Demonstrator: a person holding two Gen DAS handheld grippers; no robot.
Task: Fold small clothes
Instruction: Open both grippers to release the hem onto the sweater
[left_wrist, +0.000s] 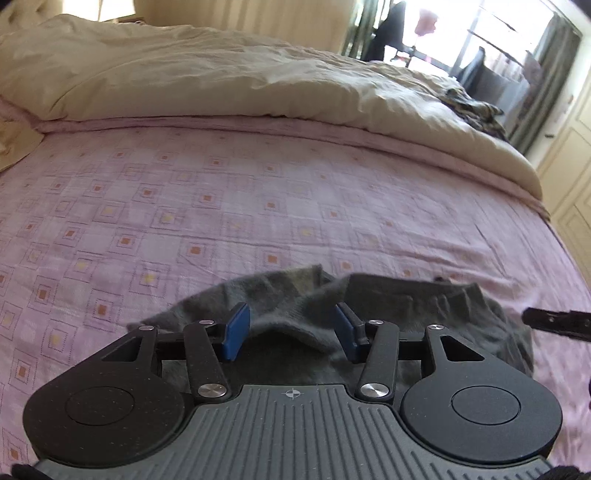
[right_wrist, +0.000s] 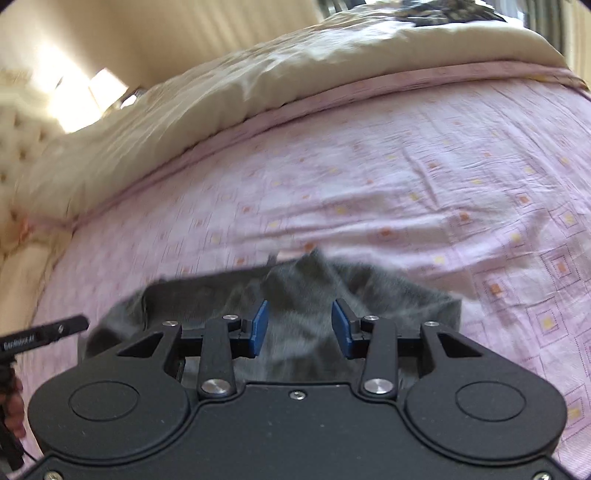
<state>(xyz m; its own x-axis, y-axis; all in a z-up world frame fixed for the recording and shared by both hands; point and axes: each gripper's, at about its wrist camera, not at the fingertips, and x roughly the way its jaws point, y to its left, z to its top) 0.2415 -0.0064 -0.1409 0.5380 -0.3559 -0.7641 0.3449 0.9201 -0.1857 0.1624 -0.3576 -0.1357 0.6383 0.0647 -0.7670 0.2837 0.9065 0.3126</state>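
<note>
A small grey garment (left_wrist: 406, 306) is lying rumpled on the pink patterned bedsheet (left_wrist: 221, 206) of a bed, close to its near edge, with one corner of the cloth sticking up in a peak and a flatter band of fabric showing along its far side. The left tool (left_wrist: 291, 330) is hanging just over the garment with its blue pads (left_wrist: 234, 330) standing wide apart and nothing pinched between them; grey cloth is showing through the gap. In the right wrist view the same garment (right_wrist: 399, 295) is sitting under the right tool (right_wrist: 300, 328), whose blue pads (right_wrist: 260, 328) are likewise spread wide and gripping nothing, the raised peak of cloth lying just beyond the gap. This view is blurring, so whether the pads are touching the fabric cannot be told. The two tools are working side by side, each one's dark edge poking into the other's view. A cream duvet (left_wrist: 184, 74) is lying bunched across the far half of the bed, its edge meeting the pink sheet, and a bright window (left_wrist: 461, 33) is glowing beyond.
</note>
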